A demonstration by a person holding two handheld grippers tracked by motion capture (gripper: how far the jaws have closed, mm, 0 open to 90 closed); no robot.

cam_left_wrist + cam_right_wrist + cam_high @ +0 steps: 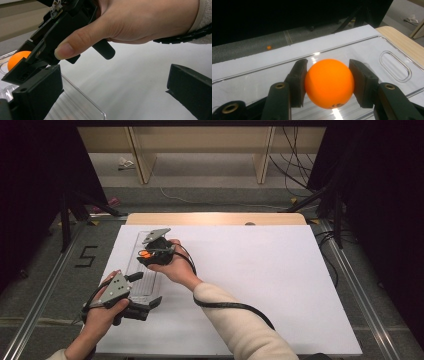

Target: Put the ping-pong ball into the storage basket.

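Orange ball (329, 83), smooth, matte and round like a table-tennis ball, with a small dark mark near its underside, sits clamped between the two black jaws of the right gripper (328, 82), one ridged pad pressing each side. In the high view that gripper (150, 255) is held over the far part of a clear, flat plastic tray (145, 282) at the left of the table, the ball (145, 254) a small orange spot at its tip; the tray (387, 50) is glossy, with a raised rim, rounded corners and an oblong handle slot at one end. The left gripper (145, 292) hovers nearer, at the near end of the tray, its jaws spread wide apart and holding nothing; its grey three-cornered plate faces up. From the left gripper view, the right hand (135, 22) wraps the other gripper's black body, thumb along its side, with the ball (17, 60) beyond and the tray's ribbed transparent edge (82, 105) below. A cream sleeve (240, 325) and black cable (235, 307) trail toward the near edge. A smooth white sheet (260, 285) covers the pale wooden table (215, 218). Beyond lie grey carpet, light wooden shelving (200, 145), loose cables and dark stands.
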